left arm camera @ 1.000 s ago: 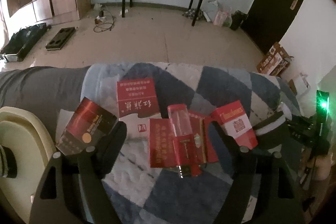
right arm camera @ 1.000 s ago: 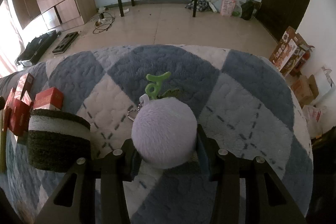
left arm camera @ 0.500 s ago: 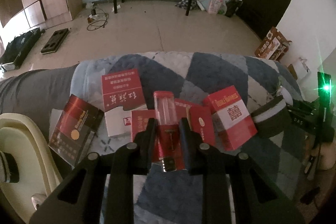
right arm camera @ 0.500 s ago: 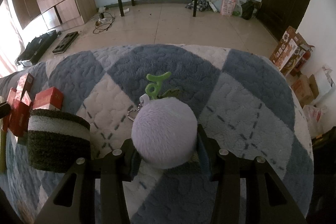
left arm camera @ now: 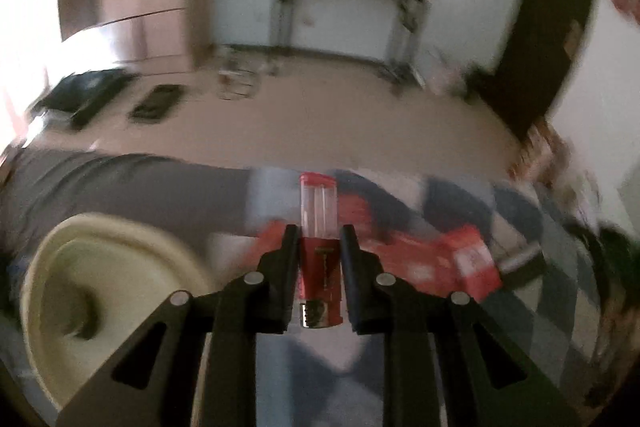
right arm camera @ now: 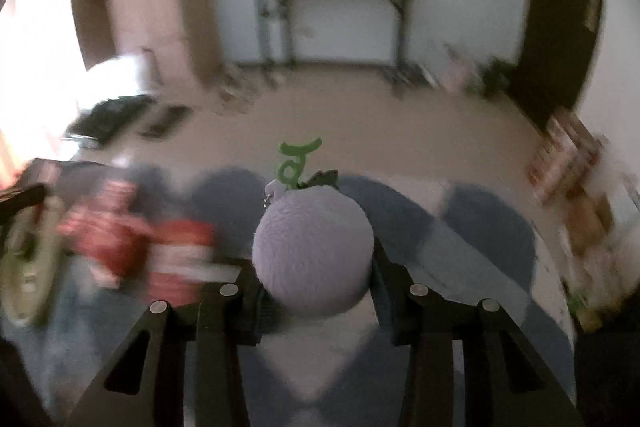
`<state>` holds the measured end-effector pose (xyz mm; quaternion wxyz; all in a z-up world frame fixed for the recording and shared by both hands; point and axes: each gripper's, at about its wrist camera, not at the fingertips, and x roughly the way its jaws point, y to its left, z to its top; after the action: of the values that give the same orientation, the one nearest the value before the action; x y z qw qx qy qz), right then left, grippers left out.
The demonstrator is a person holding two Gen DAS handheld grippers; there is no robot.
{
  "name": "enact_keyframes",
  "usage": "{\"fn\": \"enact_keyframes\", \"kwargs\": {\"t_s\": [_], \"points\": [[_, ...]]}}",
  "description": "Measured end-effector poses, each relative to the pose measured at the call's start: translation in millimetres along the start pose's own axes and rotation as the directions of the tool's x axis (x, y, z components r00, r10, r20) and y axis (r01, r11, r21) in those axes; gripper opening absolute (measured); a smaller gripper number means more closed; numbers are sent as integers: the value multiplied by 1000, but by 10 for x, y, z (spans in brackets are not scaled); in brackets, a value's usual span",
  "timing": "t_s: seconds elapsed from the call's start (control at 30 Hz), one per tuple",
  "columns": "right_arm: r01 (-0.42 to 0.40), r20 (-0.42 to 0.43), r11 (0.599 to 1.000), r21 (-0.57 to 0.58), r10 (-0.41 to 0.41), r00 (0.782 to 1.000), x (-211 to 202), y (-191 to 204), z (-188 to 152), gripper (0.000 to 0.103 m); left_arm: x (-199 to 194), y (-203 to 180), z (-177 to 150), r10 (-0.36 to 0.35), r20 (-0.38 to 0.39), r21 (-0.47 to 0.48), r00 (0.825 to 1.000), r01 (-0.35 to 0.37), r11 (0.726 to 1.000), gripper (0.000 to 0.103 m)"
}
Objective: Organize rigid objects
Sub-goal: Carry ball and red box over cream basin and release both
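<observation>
Quilted fabric in blue and pale diamond patches covers the bed point(left arm camera: 516, 215), its surface puckered by stitching; this quilt serves as the landmark for what follows. Above it, near its far left part, a slim lighter point(left arm camera: 319, 251) is gripped by the left gripper point(left arm camera: 319, 247): the black, matte plastic fingers point(left arm camera: 289, 259) are pressed flat against its red lower body on both sides. The lighter is a narrow upright column, with a clear, glassy upper half under a red cap and a ribbed, shiny metal end toward the camera. On the quilt behind and to the right of it, flat red boxes point(left arm camera: 468, 263) with glossy printed faces are seen, heavily blurred. Off the quilt's left edge, a cream round object point(left arm camera: 92, 267) with a smooth, curved rim is visible.

Above the quilt's middle, a fluffy lilac pompom point(right arm camera: 314, 247) is clasped by the right gripper point(right arm camera: 316, 267), its fingers point(right arm camera: 386, 267) closed on the ball's sides so that the soft pile bulges over them. The ball is round and short-furred; a small metal chain and a green, curly plastic charm point(right arm camera: 296, 163) sit at its top. To the left on the quilt, the red boxes appear smeared by motion.
</observation>
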<state>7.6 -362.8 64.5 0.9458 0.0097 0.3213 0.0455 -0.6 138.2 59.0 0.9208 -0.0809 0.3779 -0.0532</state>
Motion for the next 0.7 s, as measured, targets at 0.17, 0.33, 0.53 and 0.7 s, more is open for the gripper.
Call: {"fn": "enact_keyframes", "kwargs": {"t_s": [0.17,0.33,0.53,0.7], "points": [[-293,-24,938,-185,293,956,-231,1200,70,40,-349,1093,-173,128,37,-239,991,-116,964,22],[-467,-177,805,-365,433,884,46,2685,59,40,-403,1836,-446,168,19,-405,986,-146,902,15],[-550,-372,684,-478,410,833,651,4108,-208,40,-314,2247,-685,132,5,-512,991,-111,852,15],[-537,-444,670,-512,329,834,1126,4509,-348,41,-121,2301,-765,128,-74,-529,989,-148,836,15]]}}
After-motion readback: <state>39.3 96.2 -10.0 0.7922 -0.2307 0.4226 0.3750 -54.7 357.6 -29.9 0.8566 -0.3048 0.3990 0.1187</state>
